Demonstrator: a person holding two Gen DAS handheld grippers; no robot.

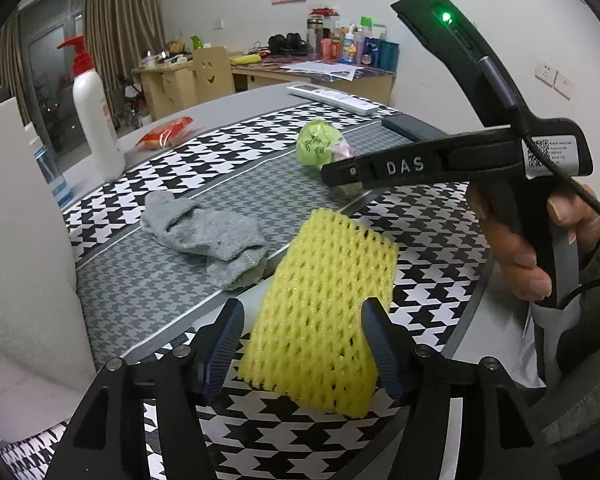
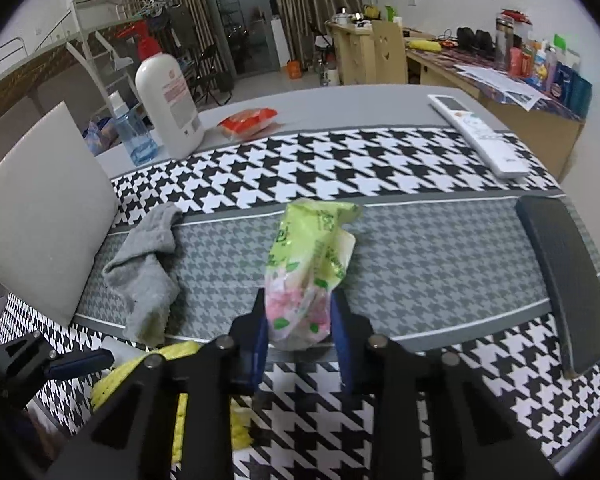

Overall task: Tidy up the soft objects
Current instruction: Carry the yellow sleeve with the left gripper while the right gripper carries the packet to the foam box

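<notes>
The surface [image 2: 340, 108] is grey, with a houndstooth cloth [image 2: 400, 168] laid over most of it. At its left edge a white foam slab [image 2: 40, 208] stands on its side, and a white pump bottle [image 2: 168, 100] with a red top stands behind the cloth beside a red snack pack [image 2: 248, 120]. A white remote [image 2: 478, 134] lies on the far right of the cloth, and a black case [image 2: 560, 280] lies nearer on the right.

The yellow foam net [image 1: 324, 316] lies flat on the cloth, reaching in between the spread fingers of the left claw [image 1: 302, 344], which is released; neither pad seems to touch it, though the fisheye angle makes that hard to judge. A grey sock [image 1: 208, 236] lies crumpled just beyond the net to the left, near it but apart.

The right claw [image 2: 300, 336] is clenched on the near end of a green tissue pack [image 2: 310, 268], pink-flowered where the pads pinch it, its far end pointing away over the grey band. In the left view the right claw's tip covers part of the pack.
</notes>
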